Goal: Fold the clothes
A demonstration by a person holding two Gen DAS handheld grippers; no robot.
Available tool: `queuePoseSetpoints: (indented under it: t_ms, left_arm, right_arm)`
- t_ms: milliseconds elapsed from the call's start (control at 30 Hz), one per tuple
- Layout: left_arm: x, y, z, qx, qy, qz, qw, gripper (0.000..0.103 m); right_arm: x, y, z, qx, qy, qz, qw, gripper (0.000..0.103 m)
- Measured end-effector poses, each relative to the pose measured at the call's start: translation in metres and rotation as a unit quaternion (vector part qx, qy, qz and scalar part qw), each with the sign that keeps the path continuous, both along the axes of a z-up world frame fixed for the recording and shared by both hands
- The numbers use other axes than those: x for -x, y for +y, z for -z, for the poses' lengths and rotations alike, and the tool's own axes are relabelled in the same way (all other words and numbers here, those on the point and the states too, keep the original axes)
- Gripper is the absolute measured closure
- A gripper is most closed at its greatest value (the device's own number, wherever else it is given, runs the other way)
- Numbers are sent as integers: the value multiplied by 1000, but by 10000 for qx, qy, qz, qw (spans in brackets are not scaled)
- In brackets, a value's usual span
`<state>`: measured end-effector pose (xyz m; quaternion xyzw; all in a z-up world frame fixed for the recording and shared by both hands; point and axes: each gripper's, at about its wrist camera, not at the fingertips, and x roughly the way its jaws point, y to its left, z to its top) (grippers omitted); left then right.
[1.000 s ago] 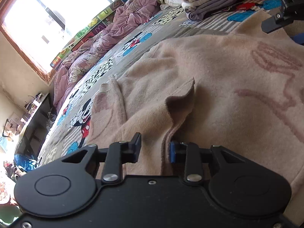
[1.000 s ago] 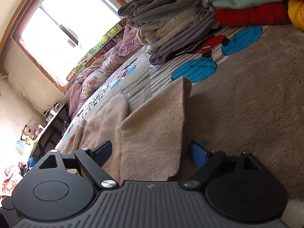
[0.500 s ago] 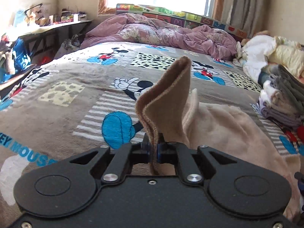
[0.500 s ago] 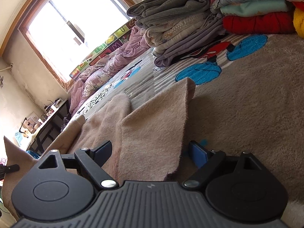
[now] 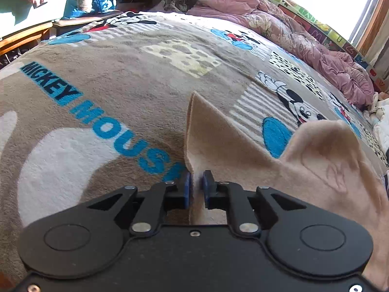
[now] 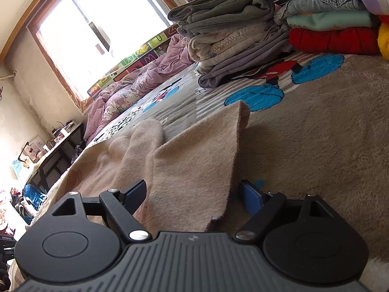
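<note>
A beige fleece garment (image 5: pixel 316 165) lies on the Mickey Mouse blanket (image 5: pixel 97 77) that covers the bed. In the left wrist view one corner of it stands up as a peak between the blue pads of my left gripper (image 5: pixel 195 185). Those jaws are opening, with a narrow gap and the fleece loose between them. In the right wrist view another corner of the same garment (image 6: pixel 194 158) lies flat between the wide jaws of my right gripper (image 6: pixel 194 189). These jaws are closing a little, and the pads stand clear of the cloth on both sides.
A tall stack of folded clothes (image 6: pixel 231 36) and a red folded piece (image 6: pixel 333 40) sit on the bed beyond the right gripper. A crumpled purple duvet (image 5: pixel 291 31) lies under the window. A cluttered desk (image 6: pixel 56 146) stands beside the bed.
My left gripper shut on the garment's edge, carried it sideways across the bed while rolling, and now its jaws have parted slightly. The right gripper stayed in place with jaws wide.
</note>
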<state>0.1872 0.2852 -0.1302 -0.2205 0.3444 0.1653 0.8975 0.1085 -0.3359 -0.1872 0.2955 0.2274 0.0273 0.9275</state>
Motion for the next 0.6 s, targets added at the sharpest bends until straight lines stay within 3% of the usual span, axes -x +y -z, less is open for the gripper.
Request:
queuePoseSetpoints:
  t_ms: [67,233,400,467,533,600]
  left_arm:
    - [5,2,-2,-81,60,-293,9995,84]
    - [40,-15,-29,196,-288,-427,9985,83]
    - [70,-73,-34,625,-687,616,9938,69]
    - [66,-89,-16,352,-195,608,9973,56]
    - [61,-101,2,-4,324,465,9984,61]
    - [65,-113,-9,-362,242,438,9981,66]
  right_arm:
    - [0,0,0,32,11,17,10000,25]
    - [-1,-7,1,-87,31,106,9999,34]
    - [-1,-8,-1,89,98,217,9997,43]
    - [-1,-5,-3,398,143,268,9987,45]
    - [0,-3,-5,736,223,427,9961,45]
    - [4,-4,-10,919,211,622,9936,44]
